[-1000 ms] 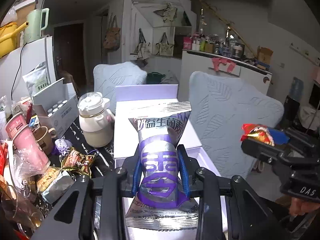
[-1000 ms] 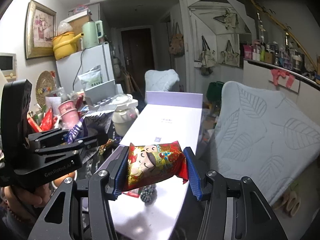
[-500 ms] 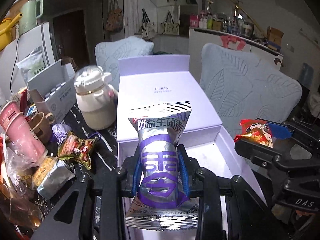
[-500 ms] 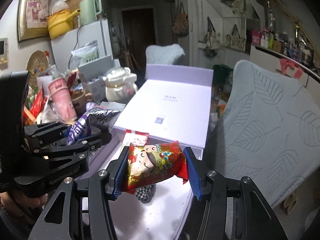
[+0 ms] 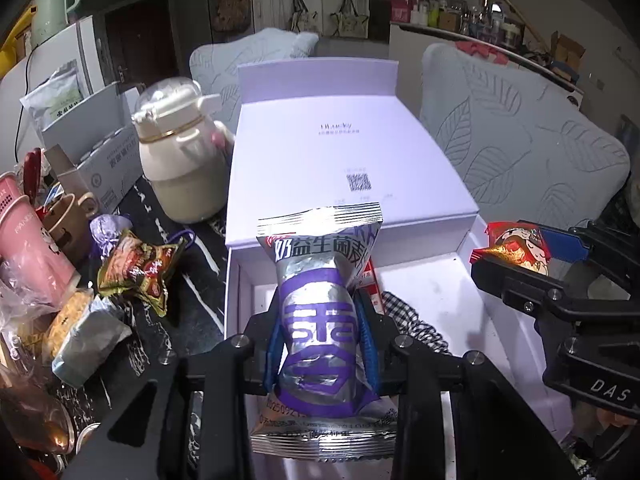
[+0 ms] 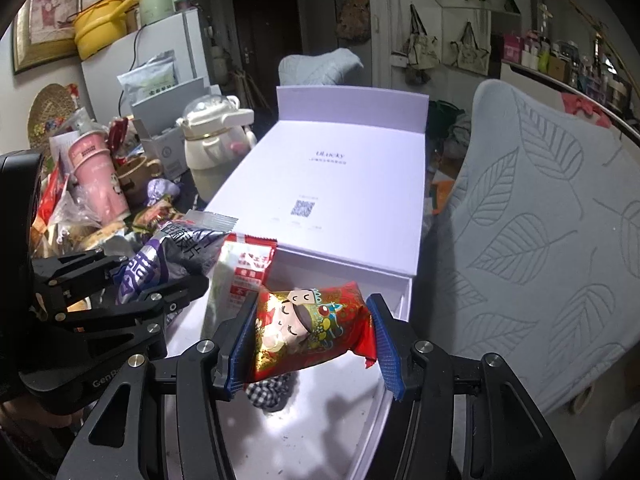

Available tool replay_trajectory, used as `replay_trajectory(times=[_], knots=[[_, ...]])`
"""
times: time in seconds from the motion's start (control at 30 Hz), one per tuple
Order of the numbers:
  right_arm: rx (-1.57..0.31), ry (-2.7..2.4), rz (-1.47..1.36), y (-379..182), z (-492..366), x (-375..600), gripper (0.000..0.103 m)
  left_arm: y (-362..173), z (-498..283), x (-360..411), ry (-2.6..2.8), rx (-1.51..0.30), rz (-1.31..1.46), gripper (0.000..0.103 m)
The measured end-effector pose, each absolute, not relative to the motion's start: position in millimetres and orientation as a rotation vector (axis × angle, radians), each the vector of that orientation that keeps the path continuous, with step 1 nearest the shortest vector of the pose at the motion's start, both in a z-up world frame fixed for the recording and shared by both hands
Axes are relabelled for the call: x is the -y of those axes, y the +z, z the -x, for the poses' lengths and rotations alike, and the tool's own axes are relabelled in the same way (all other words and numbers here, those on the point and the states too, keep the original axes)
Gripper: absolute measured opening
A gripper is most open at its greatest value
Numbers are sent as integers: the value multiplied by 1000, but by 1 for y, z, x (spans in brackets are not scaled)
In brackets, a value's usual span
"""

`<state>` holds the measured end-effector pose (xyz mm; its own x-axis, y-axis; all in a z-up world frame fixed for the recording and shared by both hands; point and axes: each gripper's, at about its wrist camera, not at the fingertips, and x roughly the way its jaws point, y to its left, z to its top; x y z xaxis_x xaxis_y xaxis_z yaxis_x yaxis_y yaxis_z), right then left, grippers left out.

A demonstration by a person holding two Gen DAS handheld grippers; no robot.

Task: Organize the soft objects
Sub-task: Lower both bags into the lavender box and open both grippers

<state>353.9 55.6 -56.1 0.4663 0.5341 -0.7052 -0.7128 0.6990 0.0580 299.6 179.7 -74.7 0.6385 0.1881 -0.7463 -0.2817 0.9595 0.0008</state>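
— Grippers first: what do you hold? Your left gripper [image 5: 322, 344] is clenched on the silver-and-purple packet [image 5: 320, 320], blue pads pinching its waist, the packet standing upright over the near end of the white box [image 5: 472, 280].

— And your right?

— Your right gripper [image 6: 312, 340] grasps the red cartoon packet [image 6: 310, 328] across its width, above the box tray [image 6: 400, 292].

— What does your left camera give you that your right does not?

— At nine o'clock of the box, loose snacks on the dark table: a green-and-red wrapper [image 5: 138, 270] and a silver pouch [image 5: 90, 340]. Your right camera shows only a blur of them.

— And your right camera's own find?

— A red-and-white sachet [image 6: 244, 268] leaning at the tray's eleven o'clock corner, seen whole, and a checked cloth [image 6: 268, 394] directly under your red packet. Your left camera catches just the sachet's edge behind the silver packet.

— The lid?

— Open, lying flat at twelve o'clock, beside the cream kettle [image 5: 182, 152].
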Motion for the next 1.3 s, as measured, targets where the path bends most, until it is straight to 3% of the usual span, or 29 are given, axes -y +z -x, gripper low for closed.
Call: replay_trajectory(times=[0.63,0.73,0.87,1.3], knots=[[-884,737,353,-92,-367,-73,53,-110,-320,-185,271,-997,152,32],[-901,737,356,-95,-368,-73,56,-110,-320,-186,270,-1000,164,38],[-903,724,360,-94,-368,-72,62,-111,-319,-185,311,-1013,131,60],[-860,719,366,-75,-358,-60,62,-84,-305,-179,306,-944,154,61]])
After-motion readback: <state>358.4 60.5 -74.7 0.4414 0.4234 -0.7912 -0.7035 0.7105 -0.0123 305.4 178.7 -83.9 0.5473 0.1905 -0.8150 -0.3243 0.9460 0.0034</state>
